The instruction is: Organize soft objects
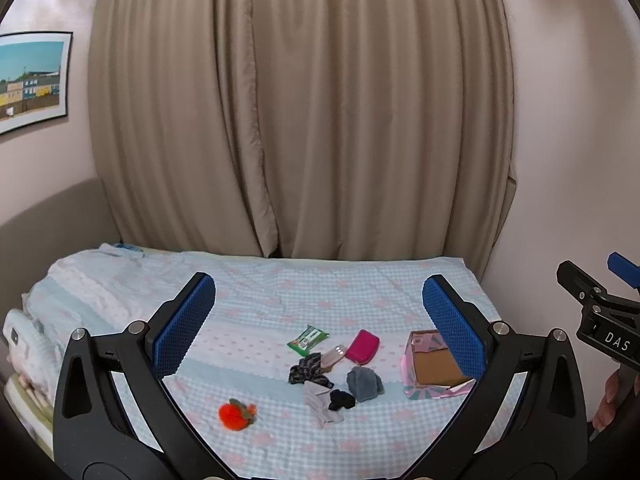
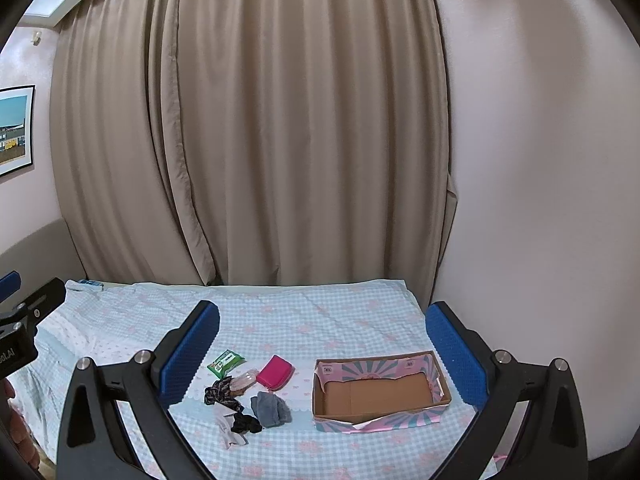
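On the checked bedspread (image 1: 280,304) lies a small heap: a green wipes pack (image 1: 307,340), a pink pouch (image 1: 362,346), a grey sock (image 1: 364,384), a dark patterned cloth (image 1: 306,372), a black scrunchie (image 1: 341,400) and a pale cloth (image 1: 320,404). An orange fuzzy toy (image 1: 236,415) lies apart to the left. The empty cardboard box (image 2: 380,394) stands right of the heap. My left gripper (image 1: 319,320) hangs open above the bed, holding nothing. My right gripper (image 2: 322,348) is open too, and the same heap (image 2: 248,396) lies below it.
Beige curtains (image 1: 304,112) hang behind the bed, with a pink wall (image 2: 540,160) on the right. A framed picture (image 1: 30,80) is on the left wall. Pillows and bedding (image 1: 24,344) pile up at the bed's left end.
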### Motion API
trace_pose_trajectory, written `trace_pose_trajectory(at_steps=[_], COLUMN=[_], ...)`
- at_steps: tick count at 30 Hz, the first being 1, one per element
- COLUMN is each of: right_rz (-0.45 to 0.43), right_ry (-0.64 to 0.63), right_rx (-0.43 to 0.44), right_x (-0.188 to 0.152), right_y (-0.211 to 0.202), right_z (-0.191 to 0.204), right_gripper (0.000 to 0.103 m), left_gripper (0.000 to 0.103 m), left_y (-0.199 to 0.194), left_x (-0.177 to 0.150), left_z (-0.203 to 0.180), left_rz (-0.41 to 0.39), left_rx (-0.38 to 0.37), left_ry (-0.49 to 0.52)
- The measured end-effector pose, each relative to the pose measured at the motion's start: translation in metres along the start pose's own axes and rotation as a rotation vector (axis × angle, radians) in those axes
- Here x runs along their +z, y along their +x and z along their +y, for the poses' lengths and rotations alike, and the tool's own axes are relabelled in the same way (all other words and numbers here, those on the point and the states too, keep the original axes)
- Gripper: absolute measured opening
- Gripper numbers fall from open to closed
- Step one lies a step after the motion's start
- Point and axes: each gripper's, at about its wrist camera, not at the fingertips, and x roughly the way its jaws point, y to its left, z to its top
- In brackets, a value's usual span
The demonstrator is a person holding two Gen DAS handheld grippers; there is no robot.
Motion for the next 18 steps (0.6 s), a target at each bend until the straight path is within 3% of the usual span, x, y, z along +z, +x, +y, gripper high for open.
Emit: trace_pose_trajectory(at_steps=[18], right_rz=[-0.013], right_ry=[-0.01], right_rx=[-0.007], right_x=[-0.009], right_y=[0.004], right_z=[0.002], right_gripper=[0.103], left_gripper=[0.103], left_y=[0.001], left_x=[0.003], left_z=[0.0], left_rz=[-0.001], left_rx=[-0.008], left_ry=[0.002])
